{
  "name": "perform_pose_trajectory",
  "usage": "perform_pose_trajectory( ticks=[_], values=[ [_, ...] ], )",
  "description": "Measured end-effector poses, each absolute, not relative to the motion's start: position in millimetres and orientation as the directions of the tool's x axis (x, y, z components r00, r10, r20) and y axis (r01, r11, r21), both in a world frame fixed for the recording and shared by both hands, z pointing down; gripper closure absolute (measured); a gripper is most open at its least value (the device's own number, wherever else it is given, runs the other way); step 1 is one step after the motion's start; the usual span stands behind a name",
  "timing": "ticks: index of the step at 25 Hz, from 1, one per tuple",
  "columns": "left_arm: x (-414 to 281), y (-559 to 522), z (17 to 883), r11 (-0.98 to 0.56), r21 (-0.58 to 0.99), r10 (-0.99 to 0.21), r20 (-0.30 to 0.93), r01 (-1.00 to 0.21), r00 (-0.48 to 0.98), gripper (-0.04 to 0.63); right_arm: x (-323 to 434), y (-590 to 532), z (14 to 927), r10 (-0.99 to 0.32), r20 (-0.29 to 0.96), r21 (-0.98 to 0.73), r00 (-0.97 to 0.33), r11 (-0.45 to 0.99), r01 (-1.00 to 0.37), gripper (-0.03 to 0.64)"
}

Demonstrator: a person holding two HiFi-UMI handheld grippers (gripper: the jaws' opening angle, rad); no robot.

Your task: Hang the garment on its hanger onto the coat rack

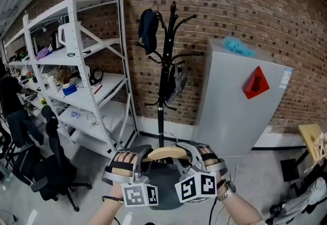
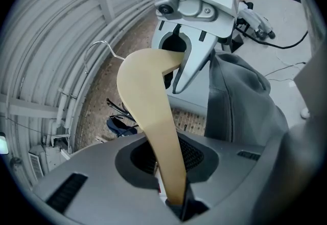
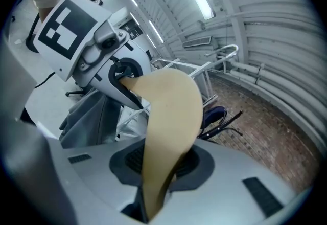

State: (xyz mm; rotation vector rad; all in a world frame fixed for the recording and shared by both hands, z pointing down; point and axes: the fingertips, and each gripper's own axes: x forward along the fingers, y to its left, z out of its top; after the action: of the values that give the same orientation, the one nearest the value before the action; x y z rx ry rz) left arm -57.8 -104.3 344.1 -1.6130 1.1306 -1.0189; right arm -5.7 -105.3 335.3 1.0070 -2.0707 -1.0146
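Curved wooden hanger point(image 2: 148, 106); soft grey garment point(image 2: 240, 106) draped beneath

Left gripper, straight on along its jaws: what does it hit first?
The right gripper. The left gripper is shut on the wooden hanger, and the right one grips the hanger's other end, facing it head-on. The gap between them is hard to judge.

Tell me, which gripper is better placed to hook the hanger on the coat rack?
Right, but only just. The left gripper and right gripper each clamp one end of the wooden hanger, facing the coat rack. Its bare upper hooks reach toward the right side; a dark bag fills the left.
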Motion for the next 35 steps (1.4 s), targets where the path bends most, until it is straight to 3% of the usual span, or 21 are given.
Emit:
perform_pose_trajectory(
  ticks=[8,35],
  values=[
    [-63,-172,350,-0.186,-0.948,-0.959,0.118,-0.258,0.259,0.529,-9,-174,345,-0.844,0.200,0.828,-0.497,0.417,-0.375,0.538],
    [-84,-358,347,-0.228,-0.955,-0.899,0.131,-0.191,0.417,0.529,-29,-360,343,-0.921,0.195,0.821,-0.337,0.341,-0.458,0.538]
  ],
)
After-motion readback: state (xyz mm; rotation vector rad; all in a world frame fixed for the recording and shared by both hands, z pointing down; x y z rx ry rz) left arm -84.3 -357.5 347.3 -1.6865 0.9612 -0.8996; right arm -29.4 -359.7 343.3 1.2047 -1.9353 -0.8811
